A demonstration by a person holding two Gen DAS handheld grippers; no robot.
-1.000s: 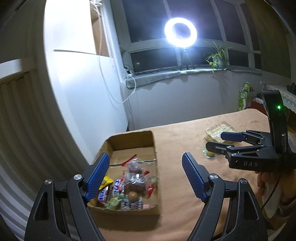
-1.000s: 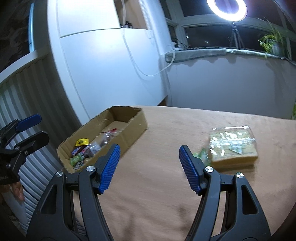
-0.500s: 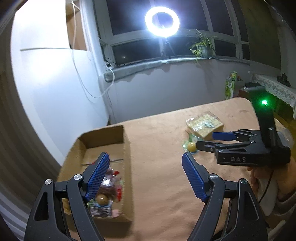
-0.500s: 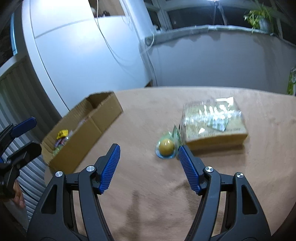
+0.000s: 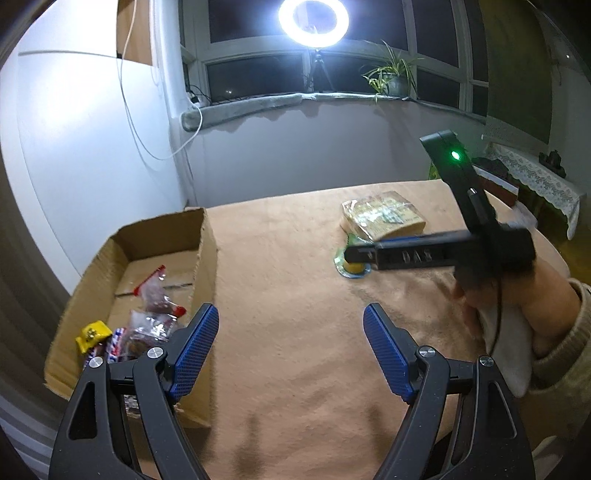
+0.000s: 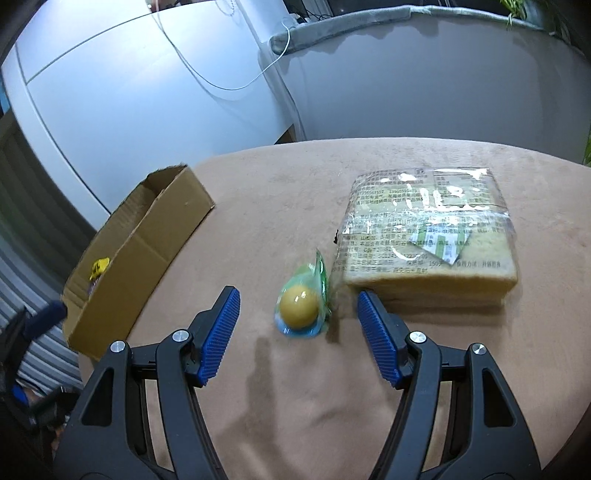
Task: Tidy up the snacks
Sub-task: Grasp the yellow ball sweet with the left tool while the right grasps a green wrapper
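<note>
Hiding some snacks, the left gripper.

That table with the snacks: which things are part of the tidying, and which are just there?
Part of the job: cardboard box of snacks, wrapped yellow ball snack, wrapped cake pack, open right gripper.

Just there: ring light, potted plant, white cable.

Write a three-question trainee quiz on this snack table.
1. True or false: the right gripper grips the egg pack.
2. Which is nearest the egg pack? A box B bread C plant
3. Fill in: the red-striped bag lies inside the ____.

Key: 1 false, its jaws are open and clear of the pack. 2 B. 3 box.
</note>
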